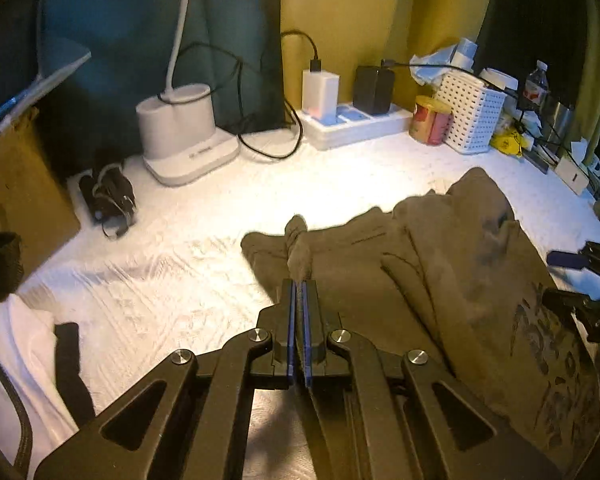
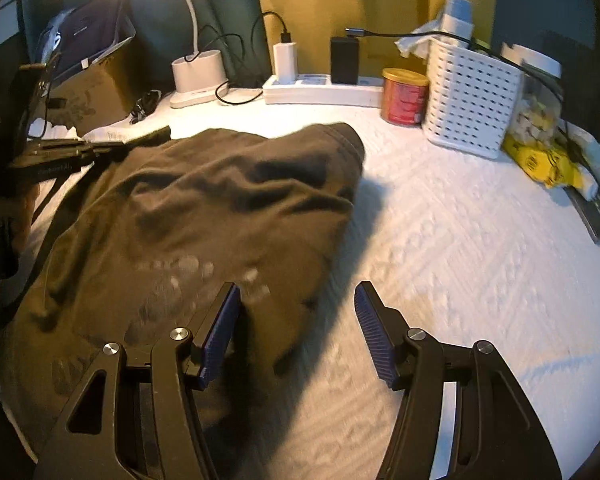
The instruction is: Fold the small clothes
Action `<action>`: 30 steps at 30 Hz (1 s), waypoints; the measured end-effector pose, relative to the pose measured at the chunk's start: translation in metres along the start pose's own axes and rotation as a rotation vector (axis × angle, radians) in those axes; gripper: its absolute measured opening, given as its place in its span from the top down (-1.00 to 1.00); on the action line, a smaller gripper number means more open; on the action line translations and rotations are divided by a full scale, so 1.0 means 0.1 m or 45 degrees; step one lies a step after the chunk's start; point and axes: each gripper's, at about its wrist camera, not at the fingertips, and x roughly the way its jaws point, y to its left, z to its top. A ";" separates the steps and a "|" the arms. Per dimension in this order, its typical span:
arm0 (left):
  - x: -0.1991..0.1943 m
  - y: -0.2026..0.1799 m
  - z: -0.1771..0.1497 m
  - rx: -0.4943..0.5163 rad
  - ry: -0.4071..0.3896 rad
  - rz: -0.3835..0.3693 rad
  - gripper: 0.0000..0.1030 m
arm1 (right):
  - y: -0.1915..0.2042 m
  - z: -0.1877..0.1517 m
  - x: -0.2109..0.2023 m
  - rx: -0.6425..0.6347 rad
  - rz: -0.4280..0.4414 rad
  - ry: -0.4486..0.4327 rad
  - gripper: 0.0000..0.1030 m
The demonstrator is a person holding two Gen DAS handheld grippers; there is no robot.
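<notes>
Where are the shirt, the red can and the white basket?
shirt [image 2: 220, 200], right wrist view, middle of the cloth.
red can [image 2: 404, 96], right wrist view, its side.
white basket [image 2: 472, 96], right wrist view, front wall.

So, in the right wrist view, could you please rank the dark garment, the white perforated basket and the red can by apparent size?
1. dark garment, though it lies nearest the camera
2. white perforated basket
3. red can, beside the basket

The garment [image 2: 204, 200] is soft matt olive cloth with a cracked, faded print. The surface [image 2: 460, 240] wears a white embossed textile cover. At two o'clock, a basket [image 2: 468, 96] of perforated white plastic; beside it, a glossy tin [image 2: 404, 96].
</notes>
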 end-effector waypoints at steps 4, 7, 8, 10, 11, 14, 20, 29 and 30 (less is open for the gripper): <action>0.04 0.03 -0.04 -0.025 0.029 0.053 0.92 | 0.05 0.12 0.07 -0.033 0.010 -0.001 -0.22; 0.00 0.14 -0.03 -0.083 0.022 0.115 0.92 | 0.05 0.18 0.07 -0.049 0.015 -0.012 -0.22; -0.03 0.17 -0.01 -0.097 0.023 0.141 0.92 | 0.04 0.19 0.07 -0.053 0.013 -0.014 -0.22; -0.10 0.18 0.05 -0.107 0.017 0.100 0.86 | 0.00 0.22 0.07 -0.056 0.000 -0.023 -0.22; -0.13 0.16 0.06 -0.100 0.013 0.066 0.51 | -0.02 0.24 0.07 -0.054 -0.006 -0.025 -0.22; -0.23 0.02 0.10 -0.082 -0.054 -0.043 -0.68 | -0.12 0.28 0.07 -0.049 -0.039 -0.038 -0.22; 0.04 -0.30 0.19 0.038 -0.023 -0.149 -0.67 | -0.34 0.37 0.04 0.007 -0.066 -0.061 -0.22; 0.35 -0.58 0.25 0.153 0.084 -0.256 0.73 | -0.51 0.50 0.13 0.105 -0.006 -0.083 -0.22; 0.31 -0.60 0.25 0.169 0.068 -0.259 0.82 | -0.51 0.51 0.15 0.109 0.006 -0.086 -0.22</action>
